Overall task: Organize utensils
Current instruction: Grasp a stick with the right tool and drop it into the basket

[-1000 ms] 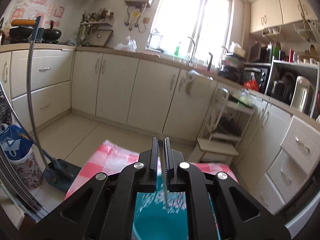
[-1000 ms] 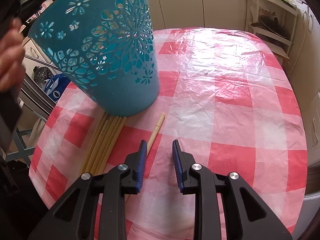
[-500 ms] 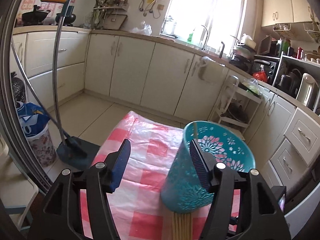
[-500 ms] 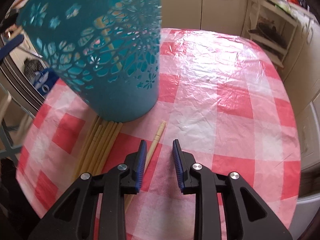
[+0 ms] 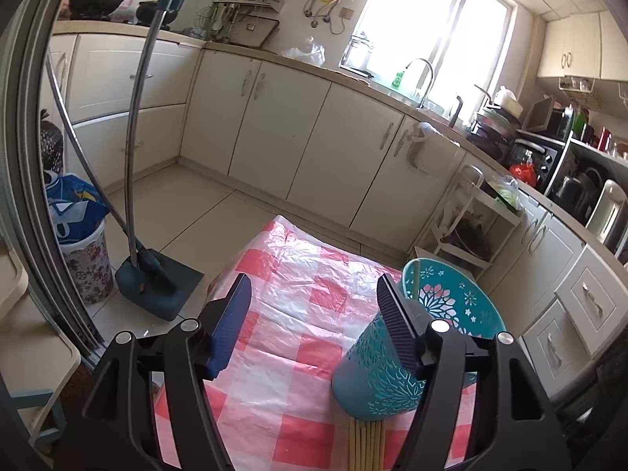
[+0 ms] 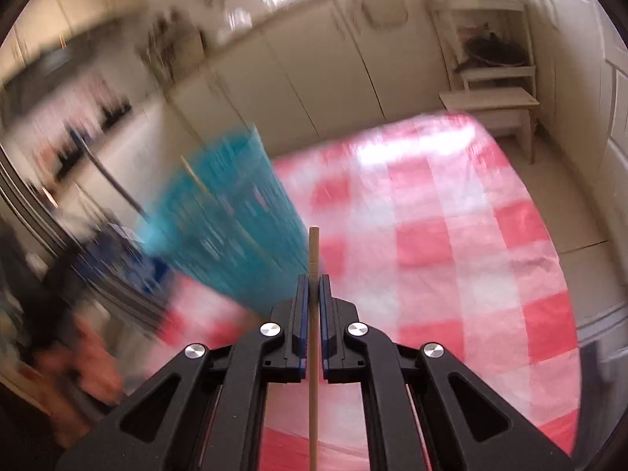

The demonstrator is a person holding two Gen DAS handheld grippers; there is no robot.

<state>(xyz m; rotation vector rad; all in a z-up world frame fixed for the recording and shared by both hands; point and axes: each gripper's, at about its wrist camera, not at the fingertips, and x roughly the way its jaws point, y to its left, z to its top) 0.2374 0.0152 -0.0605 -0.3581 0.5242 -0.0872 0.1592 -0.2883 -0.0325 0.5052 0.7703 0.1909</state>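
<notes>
Right claw [image 6: 313, 286] is clamped on one chopstick [image 6: 313, 353], with the teal holder [image 6: 235, 219] just ahead-left. Left claw [image 5: 314, 314] is spread apart, empty. One chopstick is seen in the holder; a bundle [image 5: 367, 445] is left on the tabletop [image 5: 298, 314] below it.

Cream cabinets [image 5: 314, 129] run along two walls. Bright window [image 5: 435, 27] over the sink, pale tile floor [image 5: 188, 204].
</notes>
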